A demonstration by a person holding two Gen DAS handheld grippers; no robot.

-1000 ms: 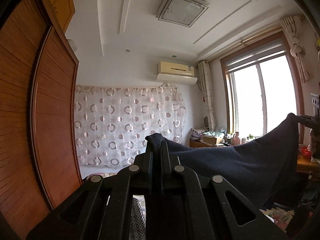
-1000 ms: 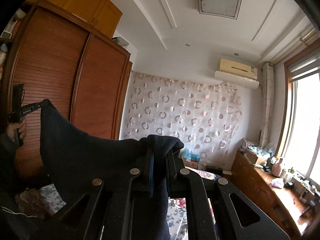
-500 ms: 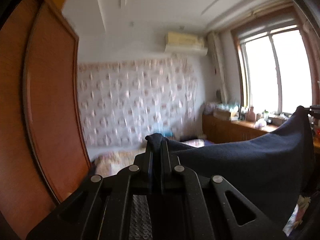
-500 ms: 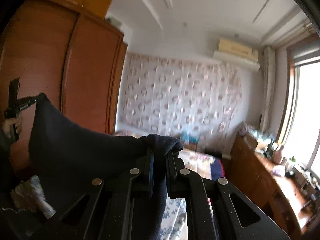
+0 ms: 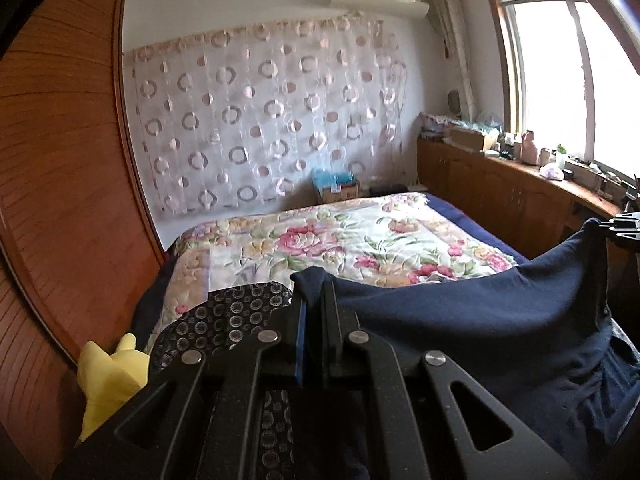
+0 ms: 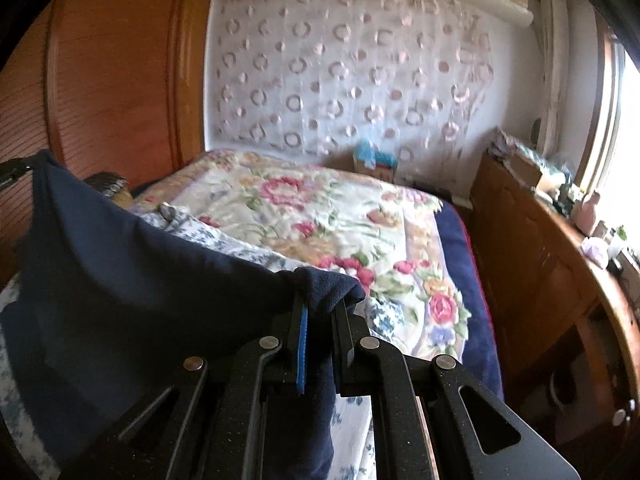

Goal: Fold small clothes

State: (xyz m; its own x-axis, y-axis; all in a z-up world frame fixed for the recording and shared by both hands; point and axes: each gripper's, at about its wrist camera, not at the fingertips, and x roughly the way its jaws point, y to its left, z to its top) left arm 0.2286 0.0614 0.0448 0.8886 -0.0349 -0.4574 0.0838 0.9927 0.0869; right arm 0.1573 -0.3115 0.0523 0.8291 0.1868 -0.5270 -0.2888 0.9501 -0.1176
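A dark navy garment point(image 5: 472, 320) hangs stretched between my two grippers above the bed. My left gripper point(image 5: 314, 292) is shut on one corner of it. My right gripper point(image 6: 320, 300) is shut on the other corner, and the cloth point(image 6: 132, 276) sags to the left in the right wrist view. The right gripper shows at the far right edge of the left wrist view point(image 5: 624, 226). The left gripper shows at the far left edge of the right wrist view point(image 6: 12, 170). The garment's lower part hangs down and hides what lies under it.
A bed with a floral quilt point(image 5: 340, 240) lies ahead. A dark patterned cloth point(image 5: 224, 316) and a yellow garment point(image 5: 108, 376) lie at the bed's near left. A wooden wardrobe point(image 5: 60, 184) stands left. A wooden counter point(image 5: 520, 188) with clutter runs under the window at right.
Both grippers have tilted down from the ceiling and wall toward the bed, still holding the navy garment stretched between them. The bed and the clothes on it have come into view.
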